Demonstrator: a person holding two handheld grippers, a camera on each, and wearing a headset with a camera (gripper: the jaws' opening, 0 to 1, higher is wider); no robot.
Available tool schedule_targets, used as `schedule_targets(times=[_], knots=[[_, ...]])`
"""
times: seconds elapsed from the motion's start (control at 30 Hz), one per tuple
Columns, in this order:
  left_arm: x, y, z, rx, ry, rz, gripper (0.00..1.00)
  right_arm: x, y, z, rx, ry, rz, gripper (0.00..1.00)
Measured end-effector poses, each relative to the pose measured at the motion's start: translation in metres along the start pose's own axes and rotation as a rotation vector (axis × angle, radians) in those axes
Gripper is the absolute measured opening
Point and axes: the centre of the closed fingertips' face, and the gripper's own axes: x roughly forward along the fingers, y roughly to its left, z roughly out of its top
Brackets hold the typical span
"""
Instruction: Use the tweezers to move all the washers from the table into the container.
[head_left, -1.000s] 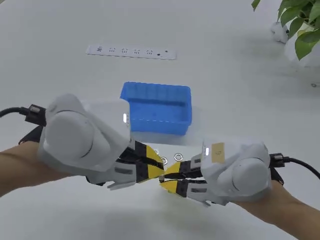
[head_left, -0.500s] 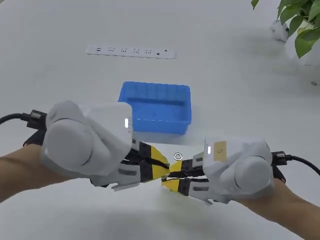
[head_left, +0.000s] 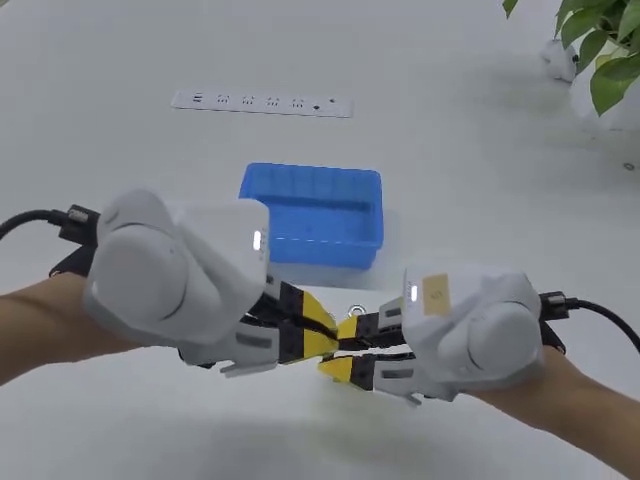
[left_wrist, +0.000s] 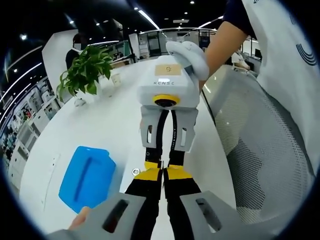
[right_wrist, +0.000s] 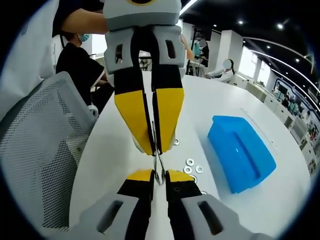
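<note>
My left gripper (head_left: 322, 334) and right gripper (head_left: 336, 360) meet tip to tip over the white table, just in front of the blue container (head_left: 312, 215). Thin metal tweezers (right_wrist: 157, 162) run between them. In the right gripper view the left gripper (right_wrist: 152, 146) comes down from above, shut on the tweezers' upper part, and the right gripper (right_wrist: 159, 176) is shut on their lower end. Several washers (right_wrist: 190, 162) lie on the table between the jaws and the container (right_wrist: 240, 152). One washer (head_left: 357, 312) shows above the jaws in the head view.
A white power strip (head_left: 262, 102) lies beyond the container. A potted plant (head_left: 595, 50) stands at the far right corner. A mesh office chair (right_wrist: 45, 155) stands beside the table, with people beyond it.
Both grippers have closed in on each other until their yellow tips overlap. The left jaws now cover washers that showed earlier in the head view.
</note>
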Motion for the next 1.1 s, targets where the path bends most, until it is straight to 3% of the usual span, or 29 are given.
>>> schedule_targets(times=[0.17,0.4,0.73,1.1], knots=[[-0.006,0.001,0.001,-0.01,0.0,0.004,0.06,0.001,0.001,0.005,-0.007,-0.004,-0.009,0.08],[-0.027,0.004,-0.004,-0.021,-0.01,0.053,0.06,0.008,-0.002,0.024,-0.028,-0.028,-0.037,0.08],[-0.063,0.002,-0.03,-0.071,0.031,0.089,0.06,0.036,0.005,0.049,-0.113,-0.03,-0.004,0.1],[-0.071,0.024,-0.041,-0.066,0.057,0.105,0.06,0.049,-0.014,0.058,-0.105,-0.028,-0.021,0.11]])
